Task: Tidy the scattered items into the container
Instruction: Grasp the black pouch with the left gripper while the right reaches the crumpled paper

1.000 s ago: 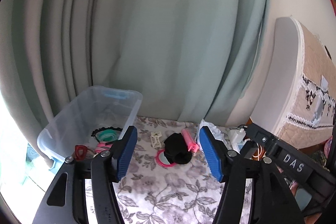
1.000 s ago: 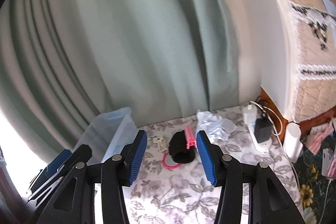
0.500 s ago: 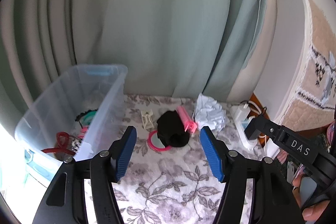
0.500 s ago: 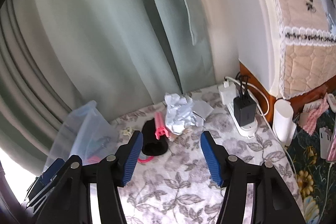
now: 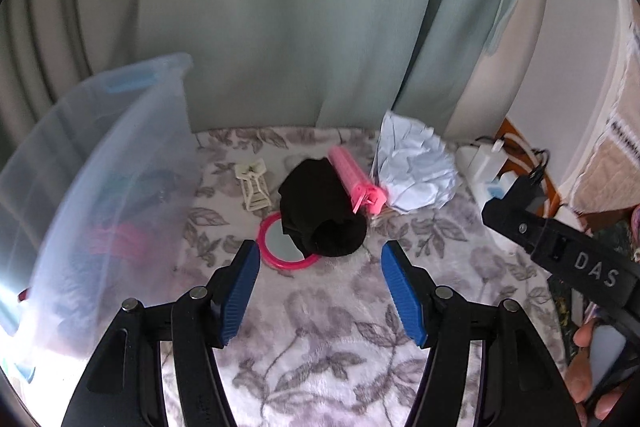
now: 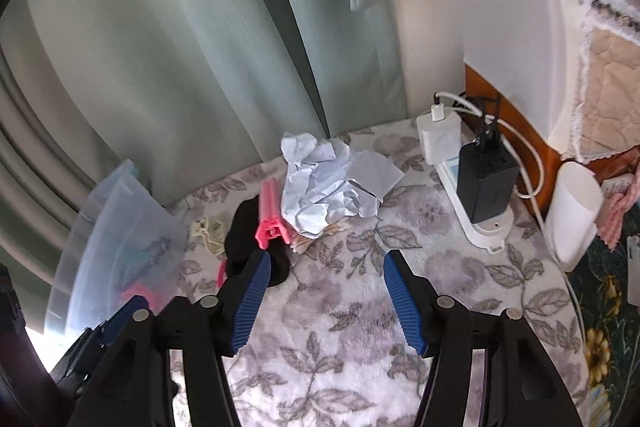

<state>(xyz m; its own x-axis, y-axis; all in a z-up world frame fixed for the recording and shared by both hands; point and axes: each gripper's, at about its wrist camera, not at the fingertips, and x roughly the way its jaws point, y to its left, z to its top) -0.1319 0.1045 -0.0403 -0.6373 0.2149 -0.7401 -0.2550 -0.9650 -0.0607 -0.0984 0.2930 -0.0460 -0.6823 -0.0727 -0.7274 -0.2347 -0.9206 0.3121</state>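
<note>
A clear plastic container (image 5: 120, 163) with several small items inside stands at the left; it also shows in the right wrist view (image 6: 120, 227). On the floral cloth lie a black sock (image 5: 316, 211), a pink hair roller (image 5: 356, 179), a round pink mirror (image 5: 284, 247), a cream clip (image 5: 254, 183) and crumpled white paper (image 5: 416, 167). My left gripper (image 5: 320, 287) is open and empty, just short of the sock and mirror. My right gripper (image 6: 324, 291) is open and empty, short of the paper (image 6: 324, 187), with the sock (image 6: 248, 247) and roller (image 6: 270, 215) by its left finger.
A white power strip (image 6: 476, 211) with a black charger (image 6: 486, 183), a white plug and cables lies at the right near a wooden base. A white cup (image 6: 574, 211) stands further right. Green curtains hang behind. The right gripper's body (image 5: 560, 255) shows in the left wrist view.
Both grippers have moved forward and down toward the cloth; the items look larger. The right gripper has swung right, from the sock toward the crumpled paper. Both stayed open.
</note>
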